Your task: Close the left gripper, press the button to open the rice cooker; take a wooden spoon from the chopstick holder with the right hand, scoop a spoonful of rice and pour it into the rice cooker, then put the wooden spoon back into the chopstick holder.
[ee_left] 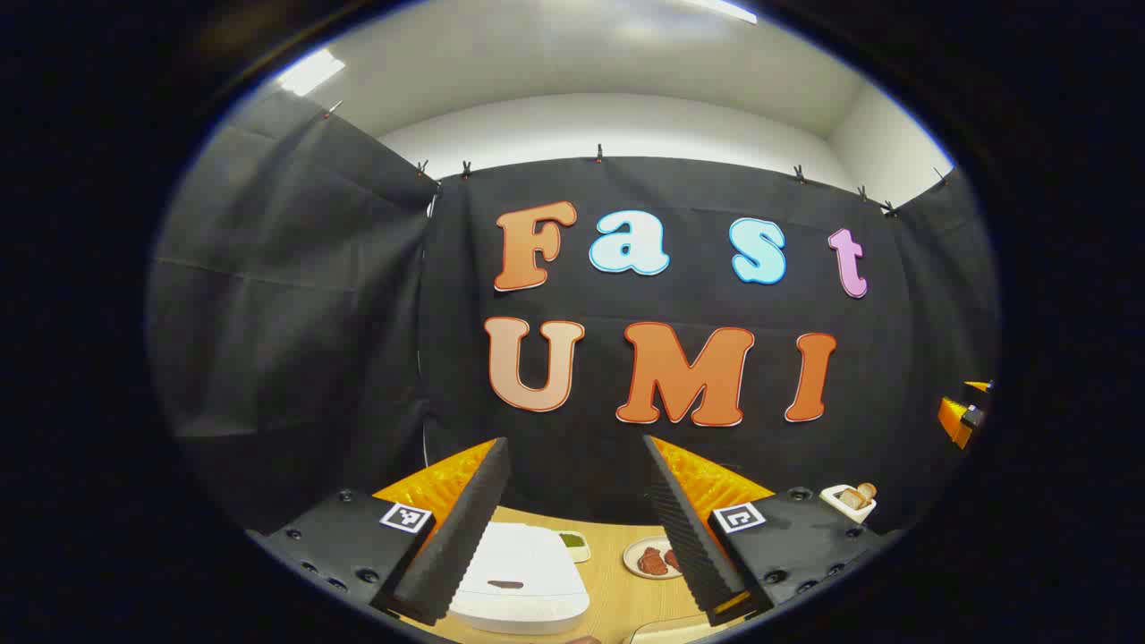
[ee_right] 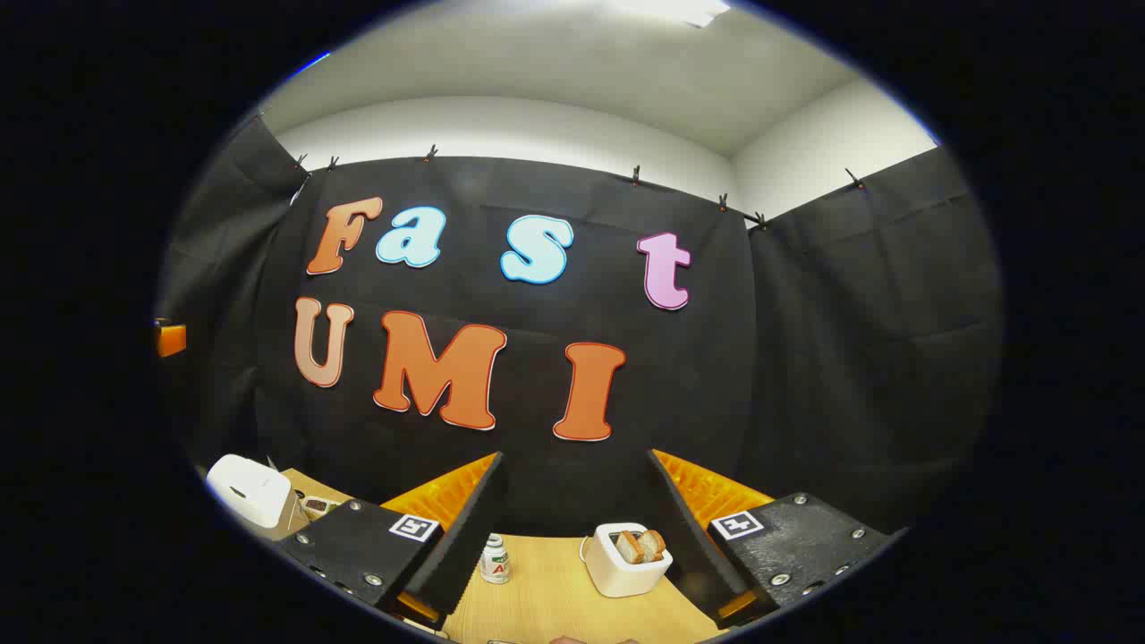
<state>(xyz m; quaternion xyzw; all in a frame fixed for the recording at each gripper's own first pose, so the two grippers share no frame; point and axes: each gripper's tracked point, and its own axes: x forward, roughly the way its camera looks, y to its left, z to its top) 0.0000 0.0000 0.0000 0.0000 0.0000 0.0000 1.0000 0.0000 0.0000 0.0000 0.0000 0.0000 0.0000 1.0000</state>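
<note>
here, both hand-held grippers spread apart, rice cooker lid down, below the left.

Both cameras sit high above the wooden table, tilted up at the black back wall, so the tabletop is just a strip at the bottom. The left gripper view looks over the closed rice cooker, which lies nearly under it. The right gripper view stands further right; there the rice cooker is far left. Both share the toaster.
</note>
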